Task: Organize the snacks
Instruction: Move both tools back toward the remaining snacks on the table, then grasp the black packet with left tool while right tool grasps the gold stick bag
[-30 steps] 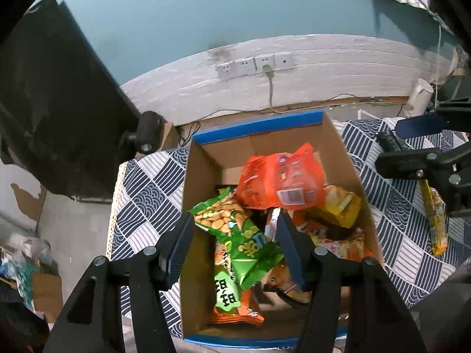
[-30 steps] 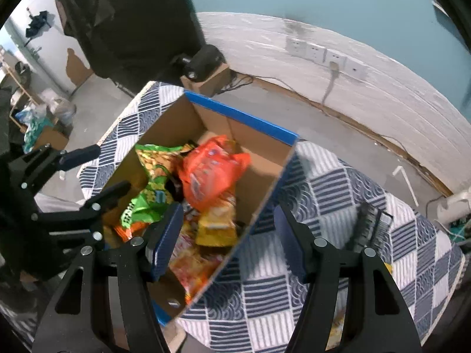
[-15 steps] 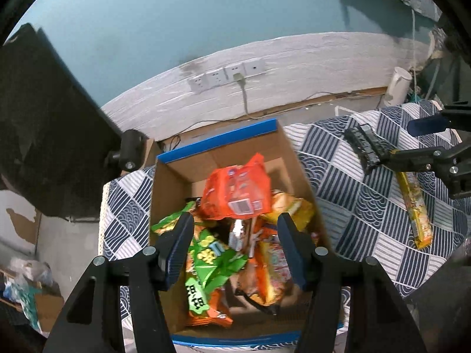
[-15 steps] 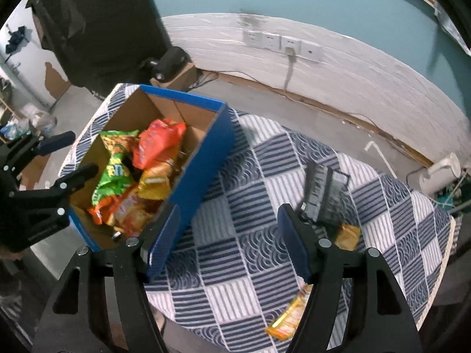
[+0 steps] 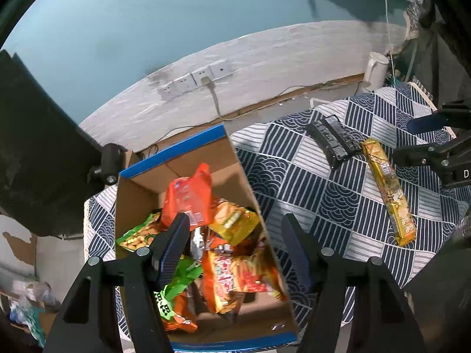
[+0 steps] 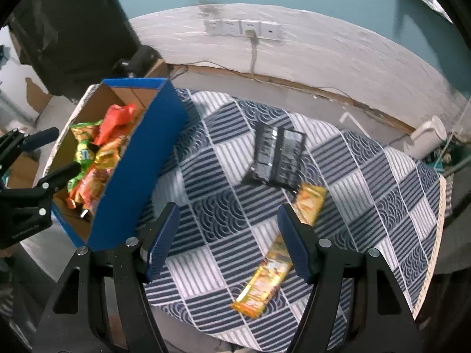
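Note:
A blue cardboard box (image 5: pixel 176 148) (image 6: pixel 153 158) sits at the left of the table, filled with several snack bags, an orange bag (image 5: pixel 188 197) on top. A long yellow snack pack (image 5: pixel 388 197) (image 6: pixel 268 273) and a black snack pack (image 5: pixel 332 139) (image 6: pixel 278 153) lie on the patterned cloth to the right. My left gripper (image 5: pixel 235 235) hangs over the box's right wall, its jaws opening, nothing between them. My right gripper (image 6: pixel 228 226) is open above the cloth, just left of the yellow pack, holding nothing.
The table wears a navy and white checked cloth (image 6: pixel 368 194). A white wall with sockets (image 6: pixel 244 28) runs behind it. A dark panel (image 5: pixel 35 135) and a black knob (image 5: pixel 109 164) stand at the left. A white object (image 6: pixel 426 138) sits at the far right.
Both grippers have swung right: the left one from over the box's middle to its right wall, the right one from over the box to the cloth beside the yellow pack. The left jaws have widened.

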The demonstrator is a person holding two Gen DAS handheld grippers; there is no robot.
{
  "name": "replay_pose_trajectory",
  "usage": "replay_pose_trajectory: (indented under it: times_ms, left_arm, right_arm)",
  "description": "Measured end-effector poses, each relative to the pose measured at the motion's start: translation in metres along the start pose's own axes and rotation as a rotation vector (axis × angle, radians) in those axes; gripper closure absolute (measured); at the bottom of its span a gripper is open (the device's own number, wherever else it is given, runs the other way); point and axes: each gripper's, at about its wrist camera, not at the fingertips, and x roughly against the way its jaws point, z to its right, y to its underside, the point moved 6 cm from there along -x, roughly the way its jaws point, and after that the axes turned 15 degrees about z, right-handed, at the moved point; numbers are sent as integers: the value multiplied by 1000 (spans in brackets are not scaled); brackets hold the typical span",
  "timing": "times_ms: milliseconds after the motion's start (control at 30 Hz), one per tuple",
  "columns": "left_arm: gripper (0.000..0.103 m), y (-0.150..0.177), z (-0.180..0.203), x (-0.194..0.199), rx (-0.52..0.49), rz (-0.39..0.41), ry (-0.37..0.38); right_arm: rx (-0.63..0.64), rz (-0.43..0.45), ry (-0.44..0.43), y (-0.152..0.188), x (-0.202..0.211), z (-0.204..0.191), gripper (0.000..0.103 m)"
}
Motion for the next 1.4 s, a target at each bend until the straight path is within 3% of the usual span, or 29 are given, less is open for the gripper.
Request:
replay_pose_trajectory:
  times_ms: [500,733,1400]
  left_arm:
    - [27,0,66,-20,-41,-52,88]
    - [27,5,86,-39,-68,-87,83]
    - [27,26,113,-85,-71,-192,120]
  right_arm:
    - [-80,-83,90,49,-18,54,33]
    - [-133,-130,106,67,-34,70,33]
    - [-220,-245,106,100,-93,94,33]
